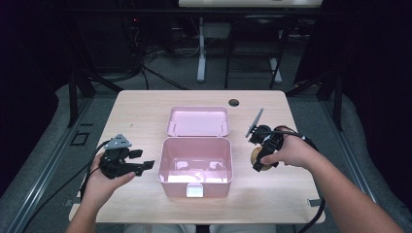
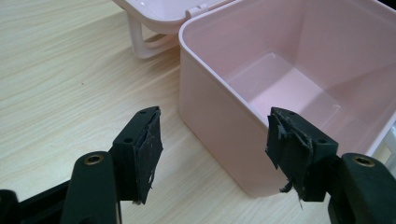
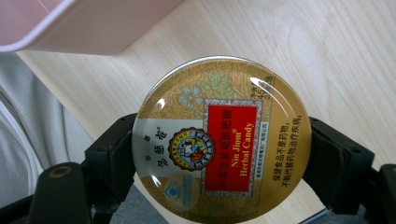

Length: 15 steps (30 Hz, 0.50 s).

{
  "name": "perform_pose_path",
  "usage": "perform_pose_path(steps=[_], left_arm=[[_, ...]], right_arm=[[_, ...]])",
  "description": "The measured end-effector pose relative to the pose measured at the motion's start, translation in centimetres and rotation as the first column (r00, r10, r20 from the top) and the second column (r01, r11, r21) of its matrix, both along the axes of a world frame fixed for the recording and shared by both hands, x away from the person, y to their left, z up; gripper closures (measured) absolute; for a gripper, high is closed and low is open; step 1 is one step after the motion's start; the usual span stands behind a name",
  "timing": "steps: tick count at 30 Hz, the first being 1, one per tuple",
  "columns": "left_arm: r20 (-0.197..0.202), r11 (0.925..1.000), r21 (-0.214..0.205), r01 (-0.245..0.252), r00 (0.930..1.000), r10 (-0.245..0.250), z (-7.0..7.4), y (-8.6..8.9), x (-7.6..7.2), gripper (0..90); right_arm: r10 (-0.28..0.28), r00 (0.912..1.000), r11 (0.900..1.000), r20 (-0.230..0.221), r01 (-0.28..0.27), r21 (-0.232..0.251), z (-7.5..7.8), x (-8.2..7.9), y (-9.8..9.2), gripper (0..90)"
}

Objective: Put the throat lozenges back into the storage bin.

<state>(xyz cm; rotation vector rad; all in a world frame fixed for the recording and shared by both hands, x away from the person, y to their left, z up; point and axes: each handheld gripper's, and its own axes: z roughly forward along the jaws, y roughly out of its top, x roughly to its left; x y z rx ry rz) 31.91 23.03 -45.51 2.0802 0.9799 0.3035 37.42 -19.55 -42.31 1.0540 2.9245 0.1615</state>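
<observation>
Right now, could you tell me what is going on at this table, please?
A person seated at the wooden table holds a gripper in each hand. The right gripper is shut on a round gold candy tin, held just right of an open pink box whose lid is folded back. The box looks empty inside. The left gripper hangs open beside the box's left wall, holding nothing. The tin looks likely to go into the box.

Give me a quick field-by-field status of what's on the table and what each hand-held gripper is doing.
surface: wooden table
container: pink box, lid open, inside looks empty
item: round candy tin, gold with a red label
right hand-held gripper: shut on the tin, right of the box
left hand-held gripper: open, holding nothing, at the box's left side
</observation>
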Motion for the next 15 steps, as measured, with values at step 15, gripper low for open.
perform_pose_path(steps=[15], left_arm=[[0.002, 1.0000, 0.000, 0.000, 1.0000, 0.000, 0.0, 0.1, 0.0, 35.4]], right_arm=[[0.159, 0.9869, 0.9873, 0.028, -0.159, -0.013, 1.7, 0.0, 1.7, 19.9]])
